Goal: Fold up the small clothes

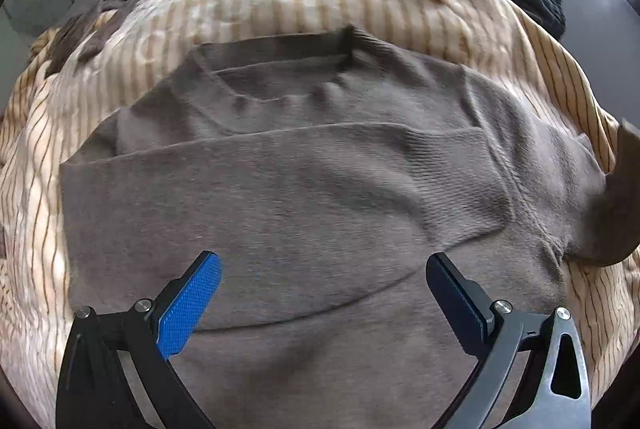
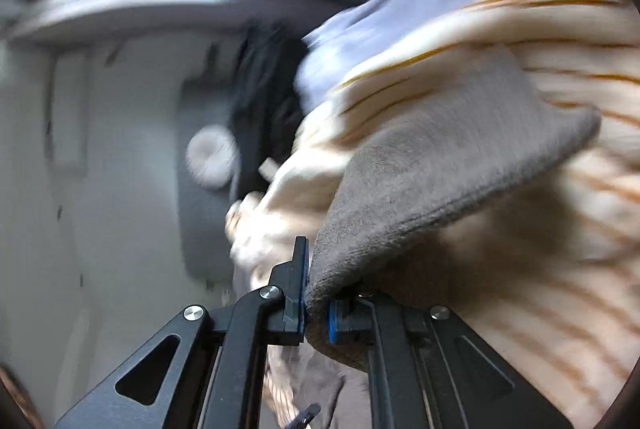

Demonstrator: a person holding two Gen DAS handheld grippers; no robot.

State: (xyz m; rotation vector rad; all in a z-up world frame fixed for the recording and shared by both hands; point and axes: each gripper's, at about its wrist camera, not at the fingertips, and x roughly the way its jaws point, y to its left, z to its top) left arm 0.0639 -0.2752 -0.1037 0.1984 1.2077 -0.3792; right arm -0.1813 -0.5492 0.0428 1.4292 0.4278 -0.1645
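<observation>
A grey-brown knit garment (image 1: pixel 304 189) lies partly folded on a cream blanket with tan stripes (image 1: pixel 280 1), filling the middle of the left wrist view. The left gripper (image 1: pixel 322 275) hovers just above its near edge, jaws spread wide and grasping nothing. At the scene's right, the right gripper (image 2: pixel 316 293) has its jaws clenched on a raised flap of the same garment (image 2: pixel 440 157), lifted clear of the blanket (image 2: pixel 560 229). The right wrist view is blurred. The pinch looks shallow, close to the fabric's edge, so the flap could slip free mid-fold. With the left gripper not pressing down, the folded layers beneath could drag and bunch.
</observation>
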